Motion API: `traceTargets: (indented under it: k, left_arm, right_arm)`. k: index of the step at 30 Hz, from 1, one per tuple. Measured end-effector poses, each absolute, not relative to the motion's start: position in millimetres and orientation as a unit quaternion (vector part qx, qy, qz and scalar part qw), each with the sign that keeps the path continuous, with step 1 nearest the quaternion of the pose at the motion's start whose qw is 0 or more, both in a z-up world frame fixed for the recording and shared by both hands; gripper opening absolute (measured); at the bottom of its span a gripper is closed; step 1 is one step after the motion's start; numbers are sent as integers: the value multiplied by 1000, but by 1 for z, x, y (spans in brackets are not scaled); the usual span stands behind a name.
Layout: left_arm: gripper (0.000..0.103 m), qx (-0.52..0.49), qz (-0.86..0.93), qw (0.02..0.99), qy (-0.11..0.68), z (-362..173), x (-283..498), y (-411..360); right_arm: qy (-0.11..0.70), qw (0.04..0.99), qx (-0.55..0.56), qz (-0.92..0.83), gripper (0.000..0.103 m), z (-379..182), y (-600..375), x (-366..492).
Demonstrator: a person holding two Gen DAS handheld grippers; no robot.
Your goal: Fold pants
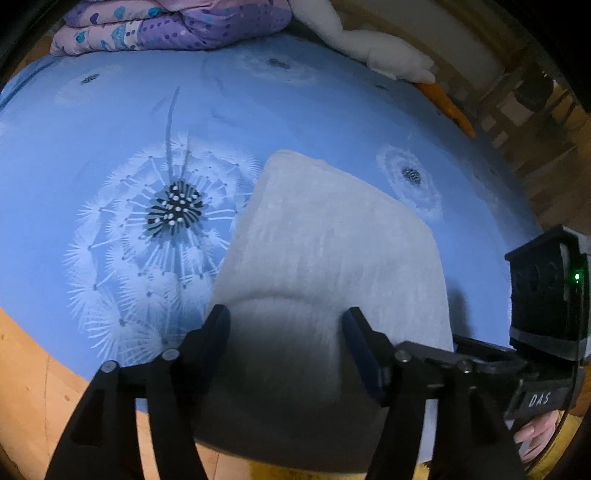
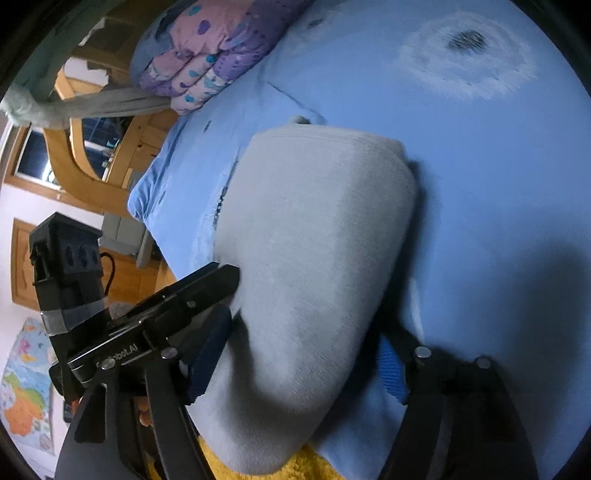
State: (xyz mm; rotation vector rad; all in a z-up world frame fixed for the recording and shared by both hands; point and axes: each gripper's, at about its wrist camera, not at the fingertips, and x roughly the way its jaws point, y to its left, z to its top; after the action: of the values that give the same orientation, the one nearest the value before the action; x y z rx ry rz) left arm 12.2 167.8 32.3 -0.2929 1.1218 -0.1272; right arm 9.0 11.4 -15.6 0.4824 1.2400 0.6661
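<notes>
The light grey pants [image 1: 325,243] lie folded into a thick rectangle on the blue dandelion-print bed sheet [image 1: 258,110]. My left gripper [image 1: 286,325] is open, its fingers spread over the near edge of the pants, holding nothing. The right gripper's body [image 1: 543,295] shows at the right edge of the left wrist view. In the right wrist view the pants [image 2: 314,240] fill the middle, and my right gripper [image 2: 306,354] is open with its blue pads on either side of the near end of the fold. The left gripper's body [image 2: 70,280] shows at the left.
A folded purple quilt [image 1: 173,26] lies at the head of the bed, also in the right wrist view [image 2: 207,55]. A white plush with orange parts [image 1: 399,55] lies at the far right. The wooden bed frame [image 1: 33,376] runs along the near edge. A yellow fuzzy cloth [image 2: 295,465] lies below.
</notes>
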Motion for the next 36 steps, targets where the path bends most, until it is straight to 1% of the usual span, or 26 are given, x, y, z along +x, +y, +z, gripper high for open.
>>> traceTargets:
  k: [3,5,7,8,10,12,13,14,15,16,18,25,29,36]
  left_arm:
    - [69,-165,-61,837,518,30,13,177]
    - [68,-197,-70,835,509,28,12,186]
    - [64,-210,-73,837,501,27,9,191]
    - [63,-214,-73,839,496,26,7,193]
    - [55,-221,-67,841,489,27,4,196]
    - [41,-239,-61,841,481,29,1,200]
    - [38,-250,-59,840,478,31,-2,203]
    - [31,-258,-54,839,475,33,-5,205]
    - [27,-262,-52,840,473,36,-7,206]
    - [25,-264,-53,840,470,39,-8,205]
    - [19,-267,-60,844,461,47,-11,200]
    - [18,-265,-103,856,431,82,-5,164]
    - [18,-272,-115,853,430,92,1,149]
    - [18,-260,-130,850,439,99,12,113]
  right_arm:
    - [561,746,198,298,71,-11,25,12]
    - [554,752,191,302,65,-8,32,14]
    - [554,751,193,303,52,-9,35,18]
    - [555,749,196,304,49,-9,36,20]
    - [553,750,196,306,36,-5,37,22]
    - [545,753,190,316,31,2,37,22]
    - [542,754,188,321,29,6,37,22]
    - [537,754,185,329,28,12,38,21]
    - [534,755,182,334,28,18,38,21]
    - [531,756,180,337,28,22,38,21]
    - [523,758,180,346,27,32,36,20]
    - [504,764,173,363,26,61,11,8]
    - [500,763,192,361,25,72,-18,9]
    - [486,779,190,348,25,93,-70,12]
